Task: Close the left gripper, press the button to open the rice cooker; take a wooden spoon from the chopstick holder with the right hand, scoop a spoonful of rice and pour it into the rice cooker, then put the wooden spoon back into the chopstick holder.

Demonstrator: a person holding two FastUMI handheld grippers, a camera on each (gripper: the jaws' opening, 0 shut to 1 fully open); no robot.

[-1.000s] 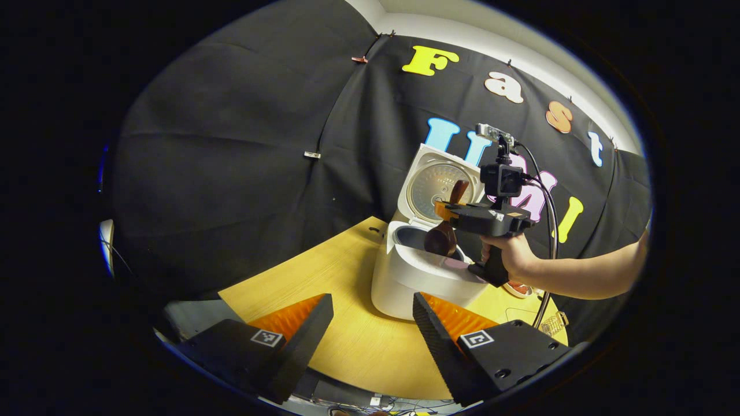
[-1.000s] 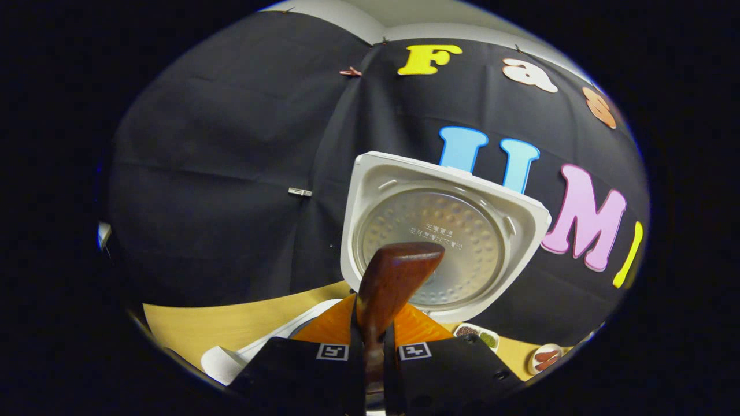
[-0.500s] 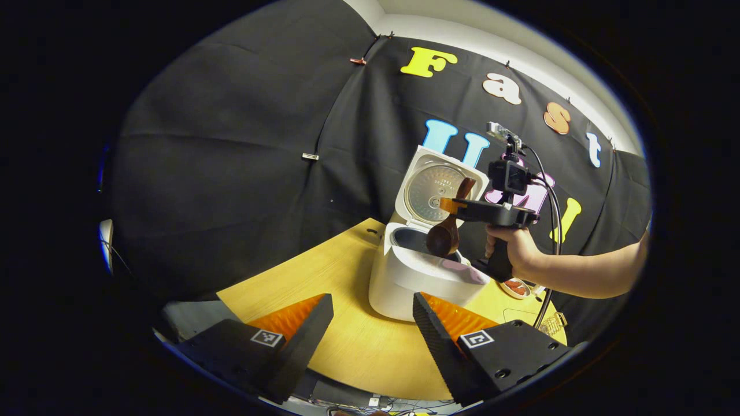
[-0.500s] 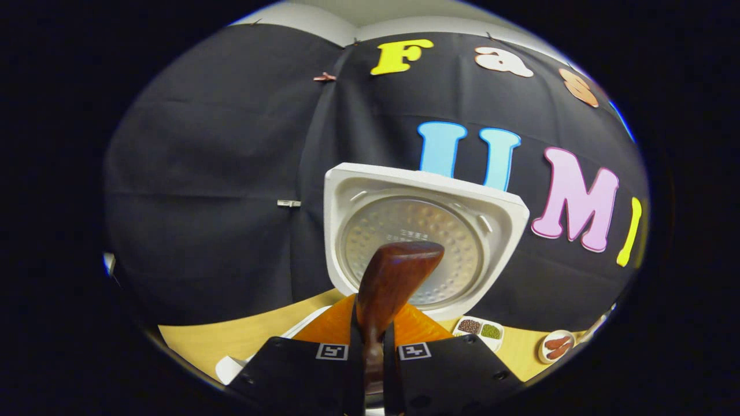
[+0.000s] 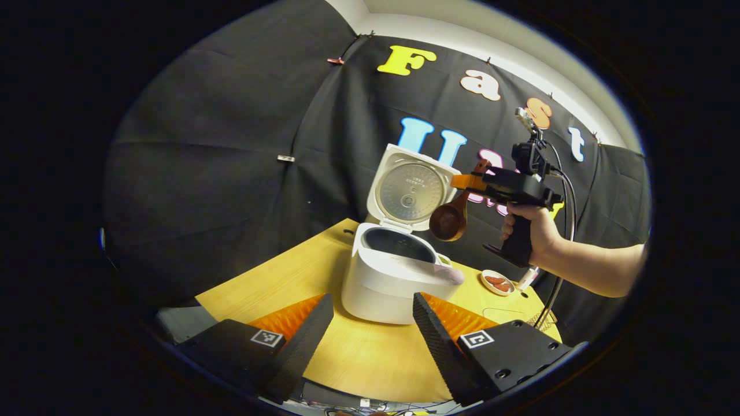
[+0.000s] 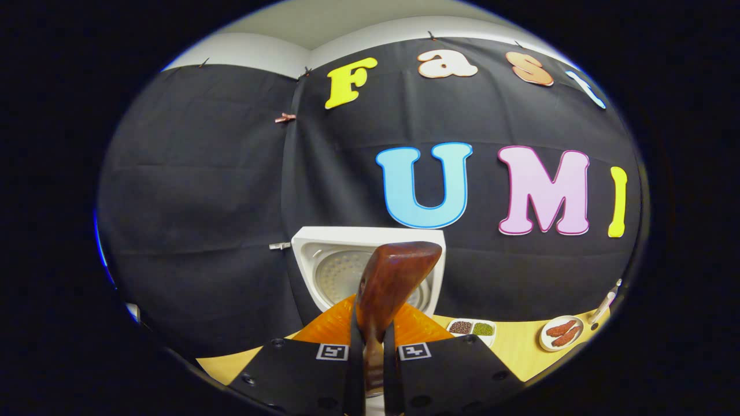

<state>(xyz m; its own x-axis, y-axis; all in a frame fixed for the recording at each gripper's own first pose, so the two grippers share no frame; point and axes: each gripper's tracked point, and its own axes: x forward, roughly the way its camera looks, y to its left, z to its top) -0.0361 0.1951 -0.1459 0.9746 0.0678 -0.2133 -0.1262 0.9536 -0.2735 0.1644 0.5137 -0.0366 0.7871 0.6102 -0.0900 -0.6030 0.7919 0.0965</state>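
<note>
The white rice cooker (image 5: 387, 283) stands on the wooden table with its lid (image 5: 409, 189) raised. My left gripper (image 5: 370, 332) hovers open and holding nothing, low in front of the cooker. A hand holds my right gripper (image 5: 467, 182) above and to the right of the pot, shut on the handle of the dark wooden spoon (image 5: 448, 222); the spoon's bowl hangs down beside the lid. In the right gripper view the spoon's handle (image 6: 393, 277) sticks up between the jaws of the right gripper (image 6: 373, 358), with the cooker lid (image 6: 324, 271) behind it. The bowl's inside is hidden.
A small plate with red pieces (image 5: 497, 282) lies right of the cooker. The right gripper view has that plate (image 6: 561, 331) and a two-part dish of beans (image 6: 472, 328) on the table (image 6: 520, 353). A wire rack (image 5: 549, 316) sits at the table's right edge.
The right gripper has lifted the spoon up out of the pot and drawn it back to the right, away from the cooker. The left gripper stays open in front.
</note>
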